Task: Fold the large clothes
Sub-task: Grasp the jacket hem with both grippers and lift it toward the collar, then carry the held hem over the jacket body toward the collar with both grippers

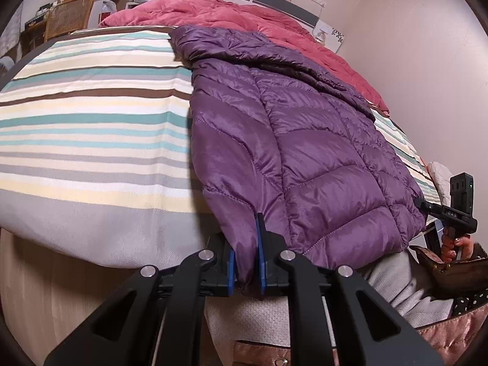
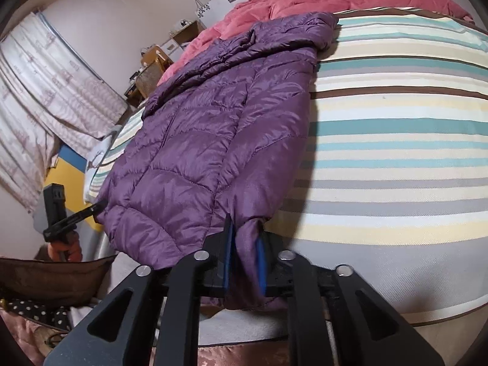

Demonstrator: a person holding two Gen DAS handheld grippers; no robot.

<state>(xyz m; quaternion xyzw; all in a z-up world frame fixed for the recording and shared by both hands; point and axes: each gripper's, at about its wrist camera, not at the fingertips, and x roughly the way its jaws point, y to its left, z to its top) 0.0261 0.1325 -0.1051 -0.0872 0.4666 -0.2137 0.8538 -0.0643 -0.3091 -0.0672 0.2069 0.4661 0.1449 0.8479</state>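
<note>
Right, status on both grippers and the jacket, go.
Left gripper shut on purple jacket hem. Right gripper shut on the other hem corner. Jacket flat on striped bed. Nothing in the way.

Jacket [image 1: 305,140]: glossy purple, quilted in slanted stitched panels, stitching a lighter purple. Bed cover [image 1: 91,116]: horizontal stripes of teal, cream, pale yellow, grey, white and thin brown bands. Quilt [image 1: 244,9] at far end of bed: rose red. Left gripper [image 1: 246,244]: black frame, blue pads, silver rivets. Right gripper [image 2: 244,244]: same black and blue. Curtain [image 2: 45,91] at left in right wrist view: white with faint pink pattern. Wall [image 1: 427,61]: pale pink-beige.
</note>
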